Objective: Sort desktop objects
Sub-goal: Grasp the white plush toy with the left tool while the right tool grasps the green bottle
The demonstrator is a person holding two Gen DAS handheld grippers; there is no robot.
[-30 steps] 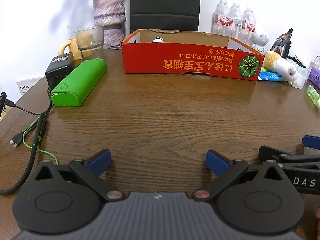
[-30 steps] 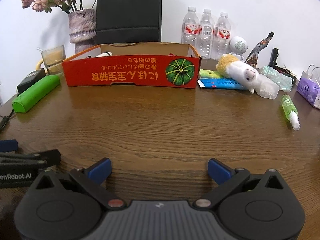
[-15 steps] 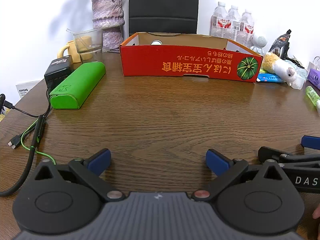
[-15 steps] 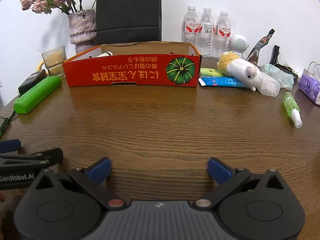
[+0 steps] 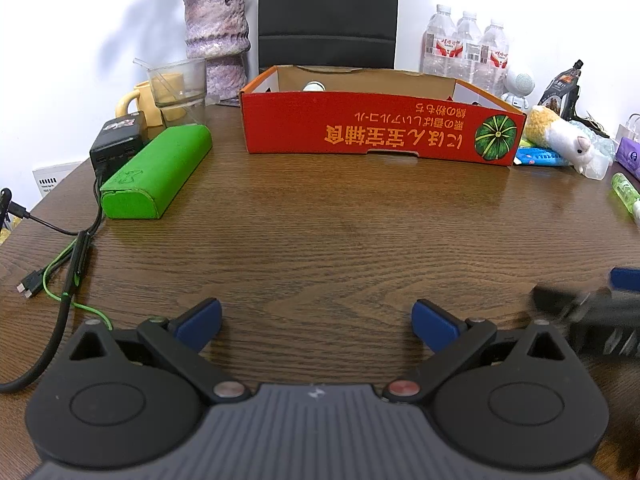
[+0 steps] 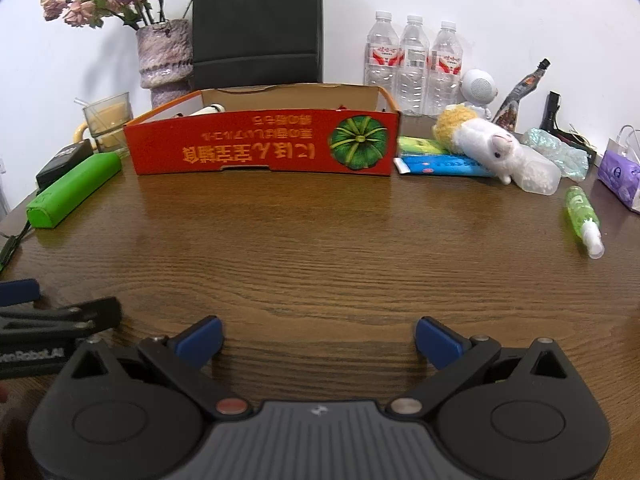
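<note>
- Right wrist view shows your right gripper (image 6: 318, 338) spread wide and empty, low over the bare brown table (image 6: 320, 248); in the left wrist view your left gripper (image 5: 316, 320) is spread and empty too.
- The things to sort lie at the far edge: a green case (image 5: 156, 172) at middle left, a plush toy (image 6: 492, 144) and a green spray bottle (image 6: 582, 214) at the right, with the red box (image 6: 264, 148) at upper centre as the likely bin.
- The plush toy looks soft and light; pinch its white body, which will squash and not slip.
- The spray bottle lies on its side and looks smooth and light, apt to roll; take it across the middle of the barrel.
- The green case looks stiff and broad; grip it across its narrow width.
- Inside the red box only a white rounded object (image 5: 314, 87) peeks over the wall; the rest is hidden.
- At the right edge of the left wrist view your other gripper is blurred.
</note>
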